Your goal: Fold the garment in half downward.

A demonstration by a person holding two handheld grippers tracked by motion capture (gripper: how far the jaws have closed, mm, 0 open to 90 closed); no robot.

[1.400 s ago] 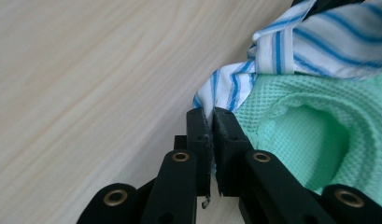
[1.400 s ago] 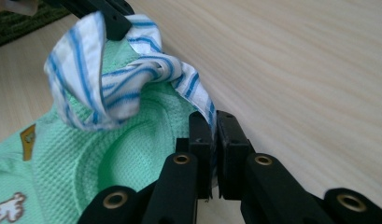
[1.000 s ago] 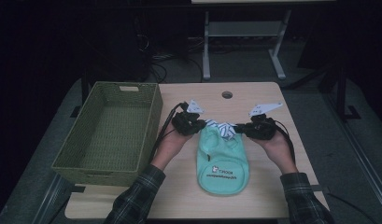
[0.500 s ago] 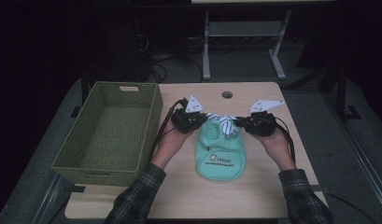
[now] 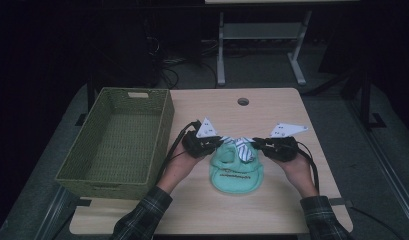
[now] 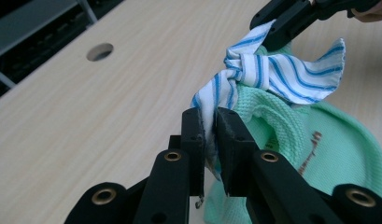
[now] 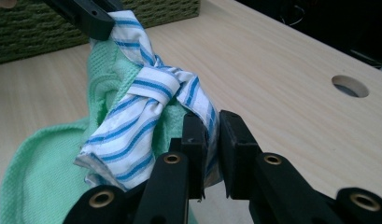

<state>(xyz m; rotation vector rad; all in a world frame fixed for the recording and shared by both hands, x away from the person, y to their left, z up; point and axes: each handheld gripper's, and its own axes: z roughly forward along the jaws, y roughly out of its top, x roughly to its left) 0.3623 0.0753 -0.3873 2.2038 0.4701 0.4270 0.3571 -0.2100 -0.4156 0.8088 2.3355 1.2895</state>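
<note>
The light wooden table [image 5: 272, 210] carries an olive woven rectangular basket [image 5: 117, 142] at nine o'clock, standing empty. At the table's centre lies the mint-green knitted bib [image 5: 236, 172], its two blue-and-white striped cloth straps [image 6: 254, 70] crossed into a knot just above its collar at twelve o'clock. A second ago the grippers stood farther apart; now they have drawn inward toward the knot. The left gripper [image 6: 209, 126] pinches one strap end between narrow jaws that have just been easing open, the cloth between them. The right gripper [image 7: 212, 128] clamps the other end likewise, its jaws also loosening. Judging by this, the knot looks tied and the release is beginning.
</note>
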